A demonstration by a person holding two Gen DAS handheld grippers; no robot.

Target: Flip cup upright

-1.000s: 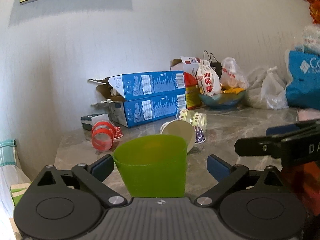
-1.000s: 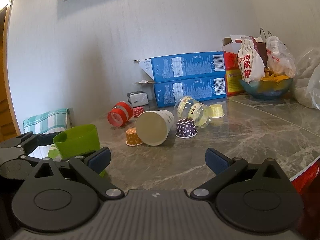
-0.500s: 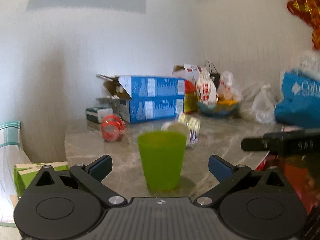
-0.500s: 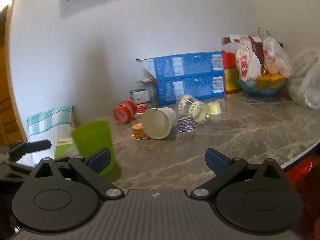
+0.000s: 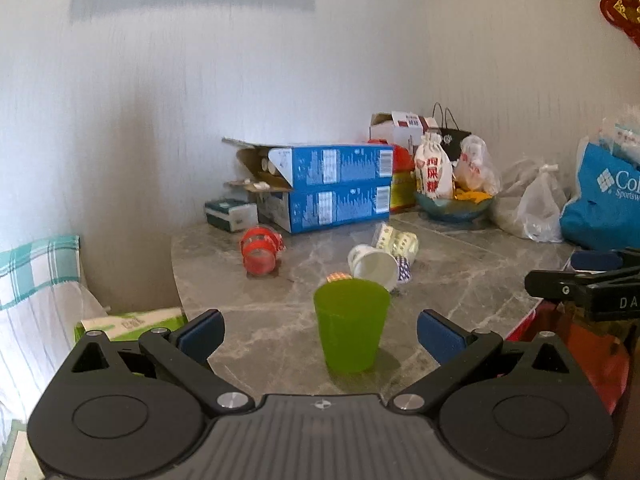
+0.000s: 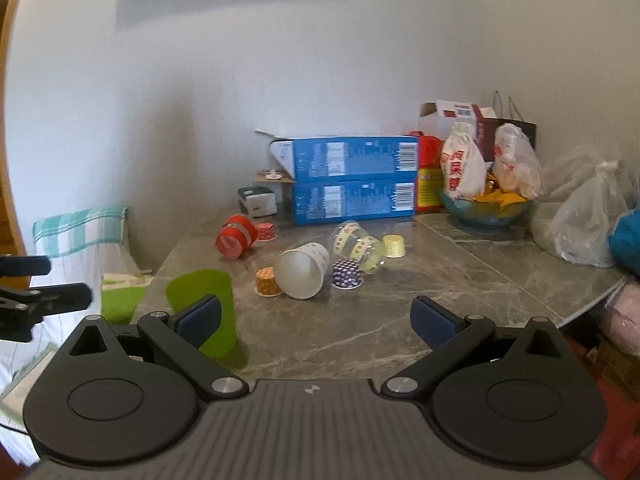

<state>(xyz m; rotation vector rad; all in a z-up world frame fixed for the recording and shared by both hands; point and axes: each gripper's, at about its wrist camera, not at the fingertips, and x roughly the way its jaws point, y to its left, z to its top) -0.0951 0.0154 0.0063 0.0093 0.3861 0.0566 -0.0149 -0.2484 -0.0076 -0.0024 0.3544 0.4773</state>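
1 green cup (image 5: 351, 323) upright, free | L+R jaws spread wide | 2 blue boxes (image 5: 334, 186)

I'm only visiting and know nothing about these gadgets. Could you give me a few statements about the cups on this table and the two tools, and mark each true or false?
1. The green cup stands upright on the marble table, mouth up. True.
2. The left tool is clamped on the green cup. False: its fingers are spread apart and touch nothing; the cup stands free between and beyond them.
3. The white paper cup lies on its side. True.
4. The red cup stands upright. False: it lies tipped over near the blue boxes.
5. The right tool holds a cup. False: it is open and empty.
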